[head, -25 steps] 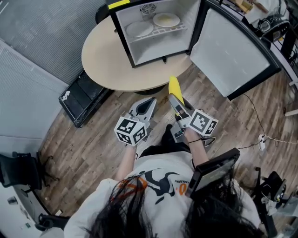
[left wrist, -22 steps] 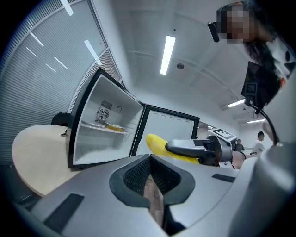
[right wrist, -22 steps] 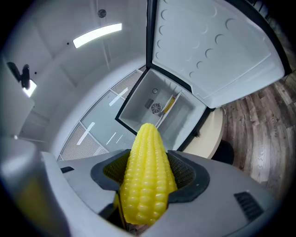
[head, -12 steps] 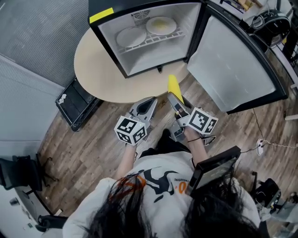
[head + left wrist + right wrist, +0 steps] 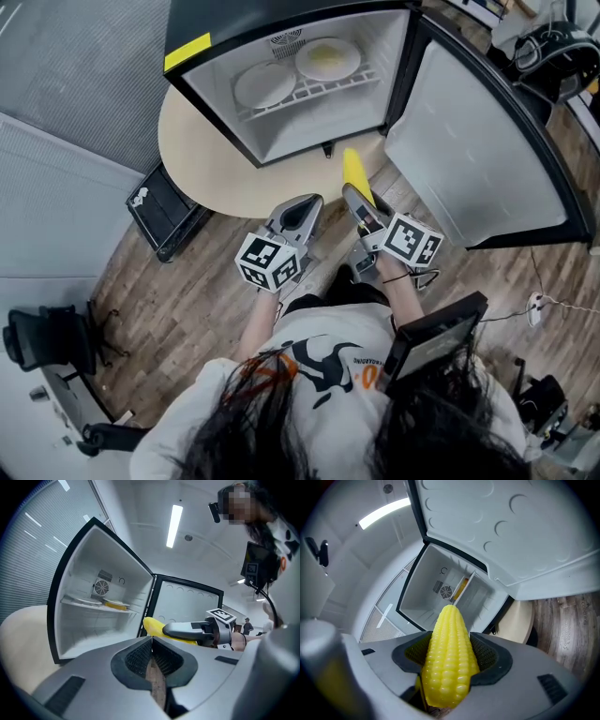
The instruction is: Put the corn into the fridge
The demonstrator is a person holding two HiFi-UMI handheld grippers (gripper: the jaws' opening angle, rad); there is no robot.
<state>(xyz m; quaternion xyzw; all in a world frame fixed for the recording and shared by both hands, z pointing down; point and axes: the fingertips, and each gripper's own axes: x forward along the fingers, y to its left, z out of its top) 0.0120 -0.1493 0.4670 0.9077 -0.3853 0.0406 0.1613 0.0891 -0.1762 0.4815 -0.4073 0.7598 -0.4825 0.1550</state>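
A yellow corn cob (image 5: 354, 175) sticks out forward from my right gripper (image 5: 356, 194), which is shut on it; its tip hangs over the table edge just before the open fridge (image 5: 309, 117). In the right gripper view the corn (image 5: 450, 663) fills the gap between the jaws of the right gripper (image 5: 452, 645) and points at the fridge's inside (image 5: 440, 597). My left gripper (image 5: 307, 202) is alongside to the left, shut and holding nothing. In the left gripper view its jaws (image 5: 151, 641) meet, with the corn (image 5: 152, 626) to the right.
The small fridge stands on a round beige table (image 5: 202, 155), its door (image 5: 478, 150) swung open to the right. Two plates (image 5: 265, 84) lie on its wire shelf; the lower compartment is bare. A black case (image 5: 167, 211) lies on the wooden floor to the left.
Both grippers have moved forward toward the fridge together. The corn's tip now reaches over the table edge near the fridge opening. Both grips are unchanged.
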